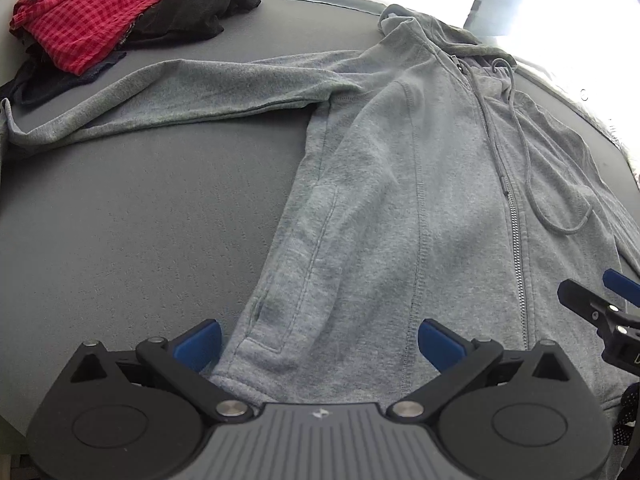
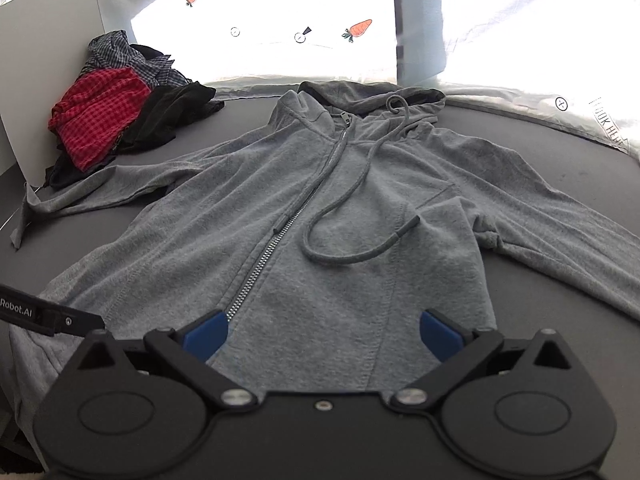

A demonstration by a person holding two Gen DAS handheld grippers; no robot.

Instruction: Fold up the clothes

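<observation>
A grey zip hoodie point(image 1: 384, 184) lies front up on the dark grey table point(image 1: 132, 220), hood at the far side, both sleeves spread sideways. Its zipper point(image 2: 276, 240) is closed and a drawstring point(image 2: 340, 208) loops over the chest. My left gripper point(image 1: 320, 344) hovers open above the hem at the hoodie's left half, nothing between its blue pads. My right gripper point(image 2: 324, 334) stands open over the hem near the zipper's lower end, its pads apart and holding nothing. The right gripper point(image 1: 600, 300) also shows at the right edge of the left wrist view.
A pile of clothes sits at the far left of the table: a red checked garment point(image 2: 100, 116), a black one point(image 2: 168, 116), a dark plaid one point(image 2: 116, 54). A white panel point(image 2: 44, 60) stands behind the pile. A bright patterned sheet point(image 2: 320, 40) lies beyond the table.
</observation>
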